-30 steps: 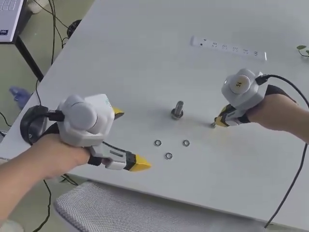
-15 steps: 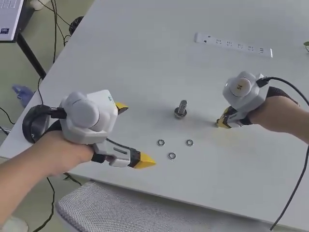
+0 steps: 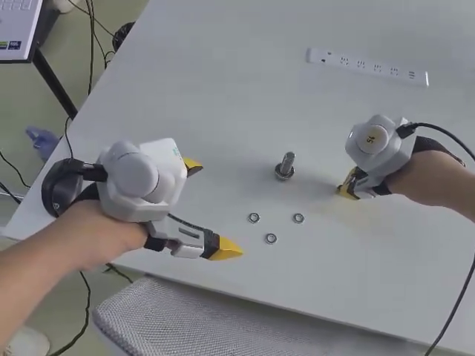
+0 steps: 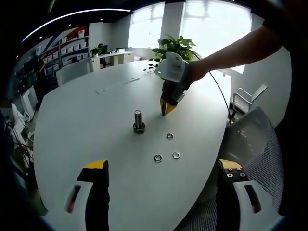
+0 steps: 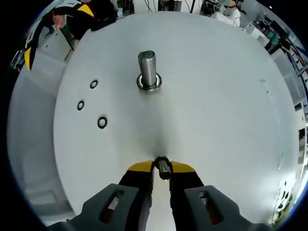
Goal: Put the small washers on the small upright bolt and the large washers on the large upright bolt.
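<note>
Closest to you, below the tabletop's (image 3: pixel 223 96) near edge, sits a chair back (image 3: pixel 185 326) of grey woven mesh. Above that edge your left tool (image 3: pixel 208 208) hangs with its jaws spread wide and nothing between them; its body is smooth white plastic, the arms dark, the tips capped in yellow.

Just beyond its lower tip lie three washers (image 3: pixel 271 238), thin bright metal rings, flat on the matte white surface in a loose triangle, near one another but not touching. Their size class cannot be told from here.

Past them stands the large bolt (image 3: pixel 286 165), upright, a threaded steel shaft rising from a wider ring-shaped base, well apart from the washers.

To its right, your right tool (image 3: pixel 347 191) points down at the tabletop, its jaws drawn almost together and pinching the small bolt (image 5: pixel 162 167), a short grey metal cylinder held between the yellow tips in the right gripper view.

Farther back a long, flat white power strip (image 3: pixel 367 67) lies on the tabletop.
</note>
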`<action>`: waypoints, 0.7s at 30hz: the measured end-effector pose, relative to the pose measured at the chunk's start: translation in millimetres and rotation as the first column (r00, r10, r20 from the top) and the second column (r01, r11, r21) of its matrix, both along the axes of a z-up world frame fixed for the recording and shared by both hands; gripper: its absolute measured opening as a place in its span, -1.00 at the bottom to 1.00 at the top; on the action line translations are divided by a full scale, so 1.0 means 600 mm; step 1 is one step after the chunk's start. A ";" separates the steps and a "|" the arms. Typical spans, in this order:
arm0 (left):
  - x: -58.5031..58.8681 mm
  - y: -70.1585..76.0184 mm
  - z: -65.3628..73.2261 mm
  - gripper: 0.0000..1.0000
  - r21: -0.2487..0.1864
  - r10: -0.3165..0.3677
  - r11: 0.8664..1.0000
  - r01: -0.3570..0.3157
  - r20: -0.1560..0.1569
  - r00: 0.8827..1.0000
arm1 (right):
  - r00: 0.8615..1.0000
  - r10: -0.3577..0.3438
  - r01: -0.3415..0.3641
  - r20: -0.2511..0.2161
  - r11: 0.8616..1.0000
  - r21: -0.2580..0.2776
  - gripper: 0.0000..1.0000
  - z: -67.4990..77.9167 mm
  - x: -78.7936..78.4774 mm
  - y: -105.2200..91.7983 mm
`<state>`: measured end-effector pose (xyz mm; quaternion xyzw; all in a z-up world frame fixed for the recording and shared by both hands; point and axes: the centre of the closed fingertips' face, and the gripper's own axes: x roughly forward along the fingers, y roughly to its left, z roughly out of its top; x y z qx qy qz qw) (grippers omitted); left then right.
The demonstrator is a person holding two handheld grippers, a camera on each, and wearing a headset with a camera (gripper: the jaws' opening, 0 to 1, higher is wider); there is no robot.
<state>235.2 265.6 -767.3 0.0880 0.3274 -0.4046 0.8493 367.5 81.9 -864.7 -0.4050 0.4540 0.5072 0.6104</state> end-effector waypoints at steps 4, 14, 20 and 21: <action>-0.001 0.002 -0.004 0.84 0.009 -0.005 1.000 0.005 -0.005 1.000 | 1.000 0.003 -0.003 0.001 1.000 -0.001 -0.75 0.000 -0.001 0.000; -0.002 -0.003 -0.003 0.82 0.011 -0.010 1.000 0.010 -0.008 1.000 | 1.000 0.006 -0.006 -0.002 1.000 0.004 -0.75 0.001 -0.004 -0.002; -0.002 -0.001 -0.002 0.80 0.013 -0.006 1.000 0.006 -0.009 1.000 | 1.000 0.007 -0.007 -0.005 1.000 0.009 -0.74 0.002 -0.005 -0.002; -0.002 0.000 -0.002 0.80 0.014 -0.006 1.000 0.006 -0.011 1.000 | 1.000 0.007 -0.007 -0.005 1.000 0.010 -0.74 0.002 -0.005 -0.002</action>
